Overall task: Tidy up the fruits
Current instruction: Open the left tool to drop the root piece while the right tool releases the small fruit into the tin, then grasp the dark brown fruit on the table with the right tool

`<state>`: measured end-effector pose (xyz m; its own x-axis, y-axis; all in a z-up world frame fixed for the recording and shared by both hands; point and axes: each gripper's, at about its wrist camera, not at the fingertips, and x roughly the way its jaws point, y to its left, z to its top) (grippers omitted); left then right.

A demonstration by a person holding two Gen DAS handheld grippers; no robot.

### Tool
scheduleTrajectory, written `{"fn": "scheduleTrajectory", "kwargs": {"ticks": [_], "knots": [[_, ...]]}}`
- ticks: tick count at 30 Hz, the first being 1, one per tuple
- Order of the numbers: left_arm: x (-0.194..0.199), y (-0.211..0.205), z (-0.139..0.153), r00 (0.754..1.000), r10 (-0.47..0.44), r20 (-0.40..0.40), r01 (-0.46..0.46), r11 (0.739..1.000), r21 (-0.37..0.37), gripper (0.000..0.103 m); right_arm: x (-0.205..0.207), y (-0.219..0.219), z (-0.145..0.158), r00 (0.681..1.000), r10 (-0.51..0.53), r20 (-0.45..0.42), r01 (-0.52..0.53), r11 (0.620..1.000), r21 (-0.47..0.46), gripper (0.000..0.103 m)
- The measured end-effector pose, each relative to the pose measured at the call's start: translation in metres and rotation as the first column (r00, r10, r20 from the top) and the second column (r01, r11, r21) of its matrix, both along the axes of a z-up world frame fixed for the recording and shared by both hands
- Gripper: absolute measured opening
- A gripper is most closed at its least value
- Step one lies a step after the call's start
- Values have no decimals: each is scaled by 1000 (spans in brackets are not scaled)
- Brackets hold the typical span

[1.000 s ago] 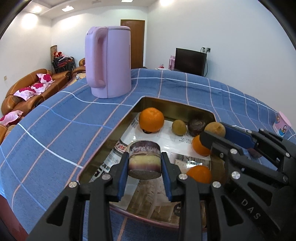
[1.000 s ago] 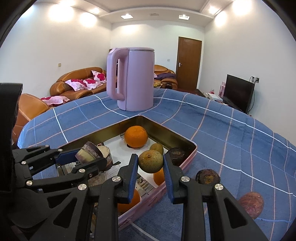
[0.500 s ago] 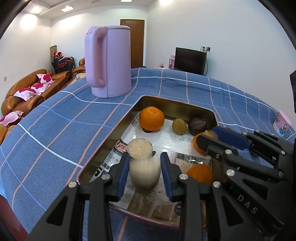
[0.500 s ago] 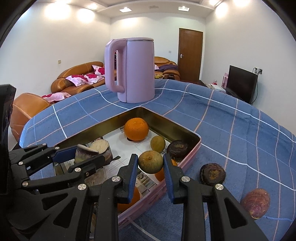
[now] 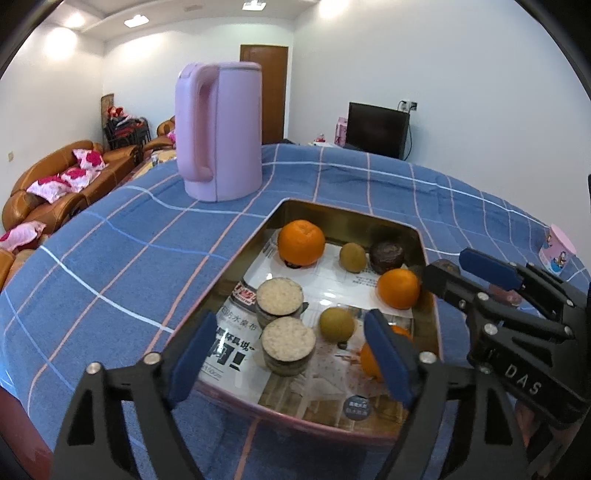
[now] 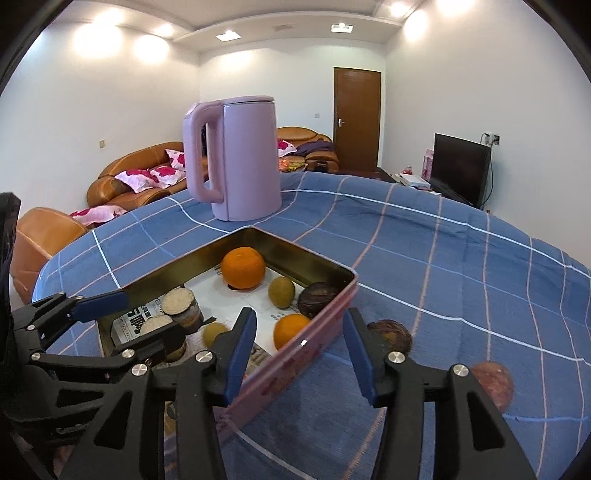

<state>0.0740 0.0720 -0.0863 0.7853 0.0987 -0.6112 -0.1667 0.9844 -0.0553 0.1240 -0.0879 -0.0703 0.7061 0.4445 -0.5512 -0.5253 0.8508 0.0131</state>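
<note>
Your left gripper (image 5: 291, 358) and right gripper (image 6: 300, 350), fingers spreading and gripping nothing, hover over the tin tray (image 5: 429, 258): inside lie oranges (image 5: 301, 242), greenish-brown fruits (image 5: 336, 325) and cut, pale-topped cylinders (image 5: 288, 345).

White walls (image 6: 110, 122) and a white ceiling with recessed lights (image 6: 228, 36) enclose the room. Far beyond the jaws stands a brown wooden door (image 6: 357, 120). Off to their left, brown leather sofas (image 6: 133, 177) carry white cushions with red flowers (image 6: 153, 173); one more brown seat (image 6: 44, 236) sits nearer on that side. To the right of the jaws, a dark television (image 6: 461, 168) stands by the wall, below a wall socket (image 6: 491, 138).
</note>
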Motion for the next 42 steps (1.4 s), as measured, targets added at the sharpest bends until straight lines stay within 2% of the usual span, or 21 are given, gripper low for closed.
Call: {"fn": "scheduleTrajectory", "kwargs": {"ticks": [7,12,17,23,28,29,30,31,34,38,42], "knots": [[-1,1,4,1000,20,24,-20,1000,-2,87,-4,-27,2,998,-59,11,59,998,-31,56],[1,3,4,999,29,26,-28,999,-16,88,13,-45,-1,992,-123,-11,122,990,-69,56],[5,3,10,999,34,39,-34,999,-2,88,36,-36,-9,989,-132,-61,124,985,-122,56],[16,6,19,997,53,53,-54,998,19,90,60,-25,-19,984,-139,-113,123,983,-138,56],[22,4,20,998,48,41,-49,999,17,90,76,-21,-30,972,-137,-193,110,983,-147,56],[22,3,21,998,45,41,-46,999,18,90,77,-20,-31,970,-138,-200,107,982,-156,55],[22,0,21,998,40,40,-41,999,21,91,77,-18,-33,969,-143,-199,108,979,-174,47],[21,-2,22,999,36,40,-37,999,23,90,77,-18,-33,969,-139,-203,105,980,-170,41],[22,-12,26,999,20,44,-22,999,30,90,72,-24,-29,971,-125,-205,102,988,-119,41],[25,-34,34,998,-24,53,22,999,48,90,57,-44,-14,978,-142,-150,134,989,-61,41],[32,-66,38,995,-84,57,79,993,83,91,37,-82,7,977,-200,-74,200,980,-11,41]]}}
